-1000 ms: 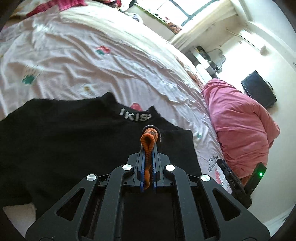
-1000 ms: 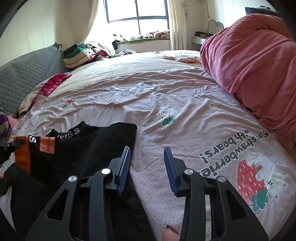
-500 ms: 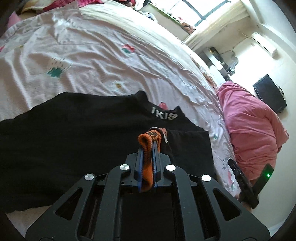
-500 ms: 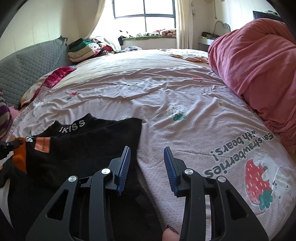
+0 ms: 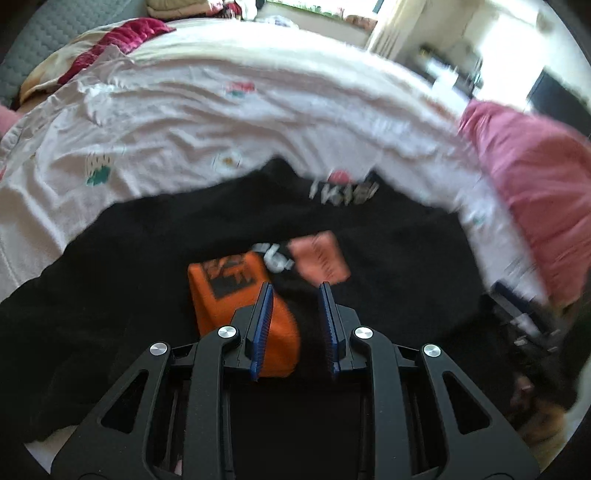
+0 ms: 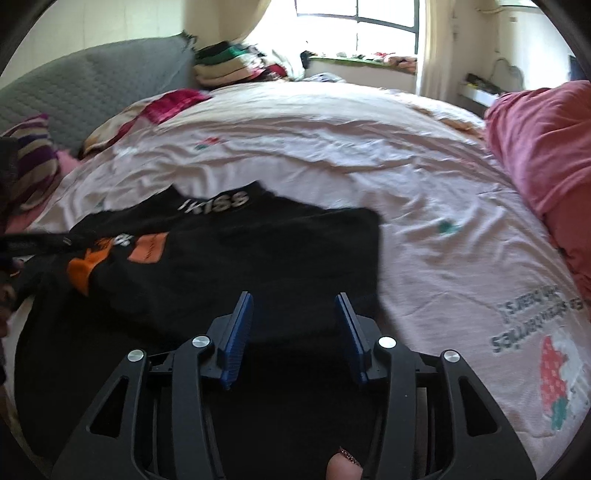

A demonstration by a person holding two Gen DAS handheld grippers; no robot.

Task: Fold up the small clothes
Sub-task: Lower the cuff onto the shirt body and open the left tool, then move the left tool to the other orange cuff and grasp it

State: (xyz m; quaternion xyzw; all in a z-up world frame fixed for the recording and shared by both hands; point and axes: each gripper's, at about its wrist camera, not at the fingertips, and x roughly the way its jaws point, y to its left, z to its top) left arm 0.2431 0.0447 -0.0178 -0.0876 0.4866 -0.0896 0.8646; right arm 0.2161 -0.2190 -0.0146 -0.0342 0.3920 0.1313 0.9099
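Left wrist view (blurred by motion):
- Left gripper (image 5: pixel 295 291): jaws have just been opening; blue pads stand apart and press on nothing. The left pad (image 5: pixel 263 317) overlaps the orange cuff in the picture; whether it touches is unclear.
- Black top (image 5: pixel 147 280): spread flat on the bed, filling the lower half of the view, collar with white lettering (image 5: pixel 343 192) toward the far side.
- Orange cuff (image 5: pixel 229 291): lies on the black cloth just ahead of the jaws, with a black print on it; a paler orange patch (image 5: pixel 321 262) sits just to its right.
- Sheet (image 5: pixel 192 122): pale, wrinkled, with small fruit prints, beyond the top.
- Pink blanket (image 5: pixel 535 192): heaped at the right edge of the bed.
- Red cloth (image 5: pixel 122 40): at the far left corner.

Right wrist view:
- Right gripper (image 6: pixel 295 325): jaws have just been opening; pads widely spread, nothing between them, poised over the near edge of the top.
- Black top (image 6: pixel 258 258): lies left of centre on the sheet (image 6: pixel 369 155), one sleeve folded across its chest, orange cuff (image 6: pixel 83 273) at the left, collar lettering (image 6: pixel 218 201) facing away.
- Left gripper (image 6: pixel 33 243): a dark, blurred bar at the left edge, beside the cuff.
- Pink blanket (image 6: pixel 546 147): right.
- Grey headboard (image 6: pixel 92 92) and striped pillow (image 6: pixel 33 147): left.
- Clothes pile (image 6: pixel 232 64): far, by the window (image 6: pixel 358 22).
- Fingertip (image 6: pixel 343 467): at the bottom edge.
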